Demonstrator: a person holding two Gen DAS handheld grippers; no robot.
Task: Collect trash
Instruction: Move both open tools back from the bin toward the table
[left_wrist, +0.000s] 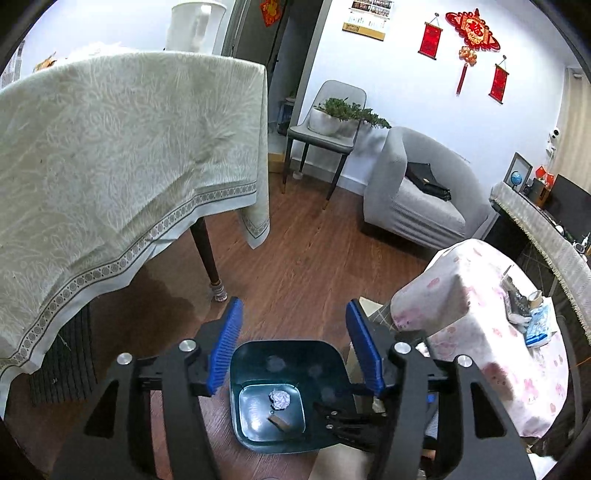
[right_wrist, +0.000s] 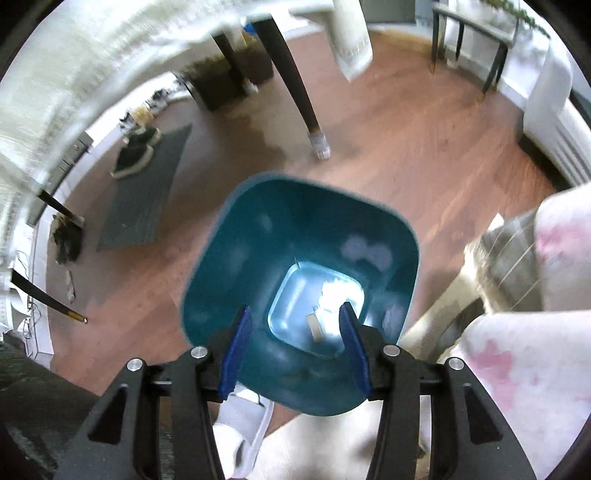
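A teal bin (left_wrist: 280, 354) is seen on the wooden floor (left_wrist: 295, 251), directly below both cameras. At its bottom lie a crumpled paper ball (left_wrist: 279, 398) and a small brown scrap (left_wrist: 279, 422), so at least two pieces of trash are judged to be collected already.

The left hand-held gripper (left_wrist: 293, 347) is held above the bin with its blue pads (left_wrist: 225, 347) spread wide and nothing between them. The right hand-held gripper (right_wrist: 295, 343) is likewise spread and empty over the bin's mouth; that view is blurred.

No further litter is clearly made out on the visible floor. On the pink-clothed surface (left_wrist: 480, 314) some small items are seen at the far edge, but whether they are trash cannot be told. The task is judged to be well advanced, possibly finished.
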